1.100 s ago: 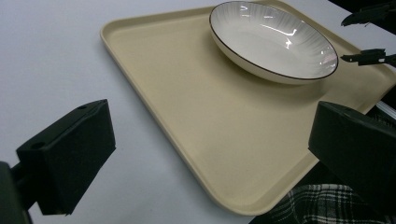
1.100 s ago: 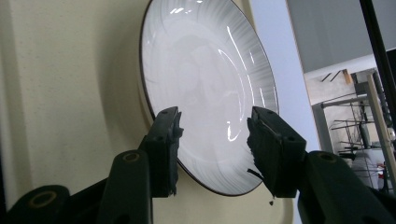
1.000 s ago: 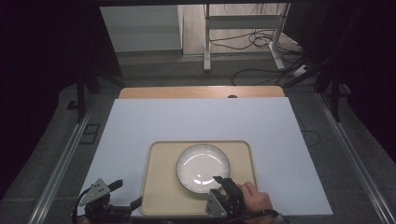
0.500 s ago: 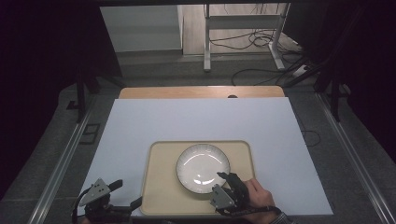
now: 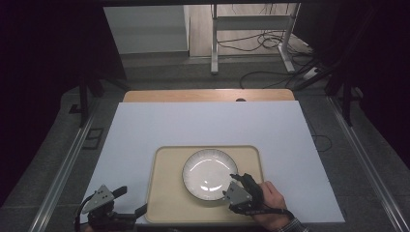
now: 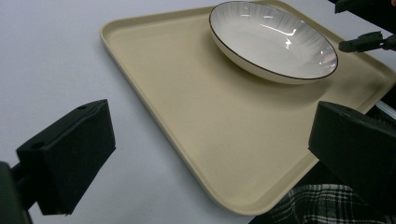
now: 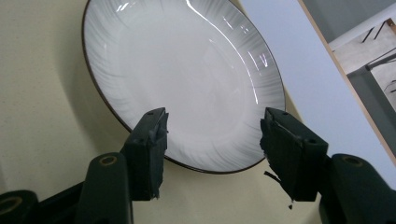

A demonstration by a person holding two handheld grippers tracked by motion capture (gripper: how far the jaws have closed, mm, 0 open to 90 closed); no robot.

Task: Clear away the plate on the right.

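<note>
A white plate [image 5: 209, 174] with a thin dark rim sits on a beige tray [image 5: 167, 193], a little right of the tray's middle. The tray lies on a white sheet [image 5: 203, 123] that covers the bench, near its front edge.

The right gripper [image 5: 235, 187], held in a hand [image 5: 270, 200], hovers at the plate's near right edge. In the right gripper view [image 7: 212, 144] its jaws stand apart over that rim, one on each side, and neither pad touches the plate; nothing is clamped between them. The jaws have just been opening.

The left gripper [image 5: 126, 202] rests at the tray's front left corner, low in the high view. In the left gripper view [image 6: 210, 158] its jaws are spread wide, one over the white sheet and one past the tray's near edge, with the tray's bare surface between them and nothing in their grip. The plate [image 6: 273, 39] shows farther off in that view, with the tips of the right gripper [image 6: 366, 42] just beside its rim. A patch of plaid sleeve [image 6: 322, 205] shows at the bottom.
</note>
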